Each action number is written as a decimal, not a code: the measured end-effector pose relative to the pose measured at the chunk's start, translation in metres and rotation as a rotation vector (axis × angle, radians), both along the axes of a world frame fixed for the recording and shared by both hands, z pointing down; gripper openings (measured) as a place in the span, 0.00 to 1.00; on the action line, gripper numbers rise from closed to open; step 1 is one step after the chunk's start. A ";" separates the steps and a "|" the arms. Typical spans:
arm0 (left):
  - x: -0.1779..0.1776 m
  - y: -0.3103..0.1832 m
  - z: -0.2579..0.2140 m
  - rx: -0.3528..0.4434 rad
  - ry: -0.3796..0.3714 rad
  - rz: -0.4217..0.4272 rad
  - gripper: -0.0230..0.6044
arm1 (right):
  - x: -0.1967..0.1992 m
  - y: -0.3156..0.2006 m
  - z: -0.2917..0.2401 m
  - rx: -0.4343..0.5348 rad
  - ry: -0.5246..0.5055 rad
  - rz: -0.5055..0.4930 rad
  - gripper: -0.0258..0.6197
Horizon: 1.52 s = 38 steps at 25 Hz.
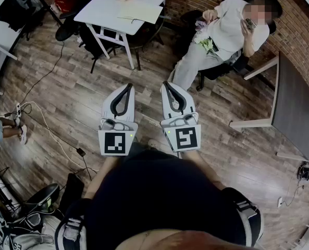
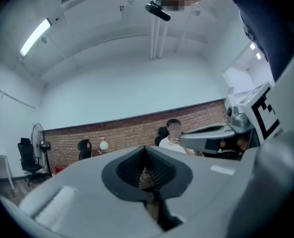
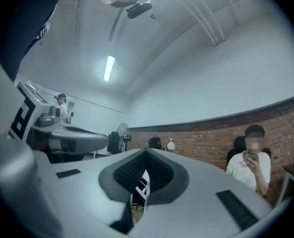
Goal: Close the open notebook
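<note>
In the head view I hold both grippers level and side by side over the wooden floor, in front of my body. The left gripper is shut, its tips meeting, with nothing in it. The right gripper is shut and empty too. A pale flat thing that may be the open notebook lies on the white table far ahead, well beyond both grippers. In the left gripper view the left gripper points at a brick wall with its jaws together. The right gripper in its own view does the same.
A person sits on a chair at the upper right, looking at a phone. A grey table stands at the right. Cables and a power strip lie on the floor at the left. Dark chairs and bags stand around the white table.
</note>
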State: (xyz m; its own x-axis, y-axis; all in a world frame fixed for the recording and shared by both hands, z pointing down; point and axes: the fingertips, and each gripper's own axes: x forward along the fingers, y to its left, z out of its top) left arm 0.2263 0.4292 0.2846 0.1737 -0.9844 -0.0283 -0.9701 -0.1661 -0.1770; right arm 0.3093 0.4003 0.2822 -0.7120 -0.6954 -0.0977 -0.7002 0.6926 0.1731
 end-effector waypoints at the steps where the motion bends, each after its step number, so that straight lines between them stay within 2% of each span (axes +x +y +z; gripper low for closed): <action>1: 0.002 0.005 -0.001 0.002 0.002 -0.002 0.05 | 0.001 0.005 -0.001 0.005 0.001 -0.002 0.06; 8: 0.015 0.032 -0.009 0.027 0.003 -0.001 0.05 | 0.016 0.030 -0.011 0.034 -0.010 0.017 0.06; 12: 0.019 0.041 -0.013 0.046 0.007 -0.002 0.05 | 0.024 0.036 -0.013 0.013 -0.033 0.029 0.06; 18: 0.005 0.041 -0.011 0.055 0.007 -0.024 0.05 | 0.016 0.032 -0.011 0.010 -0.037 0.019 0.06; 27: -0.053 -0.007 -0.010 0.056 0.039 -0.039 0.05 | -0.036 -0.009 -0.012 -0.001 -0.039 -0.013 0.06; 34: -0.116 -0.072 -0.014 0.051 0.034 -0.031 0.05 | -0.093 -0.070 -0.017 0.005 -0.043 -0.002 0.10; 38: -0.147 -0.112 -0.019 0.047 0.034 0.001 0.05 | -0.124 -0.108 -0.022 0.001 -0.052 0.025 0.10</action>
State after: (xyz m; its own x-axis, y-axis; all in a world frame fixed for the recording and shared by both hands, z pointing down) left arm 0.0790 0.3167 0.2659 0.1729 -0.9816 -0.0806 -0.9756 -0.1594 -0.1512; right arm 0.1855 0.2924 0.2604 -0.6883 -0.7127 -0.1349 -0.7254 0.6747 0.1364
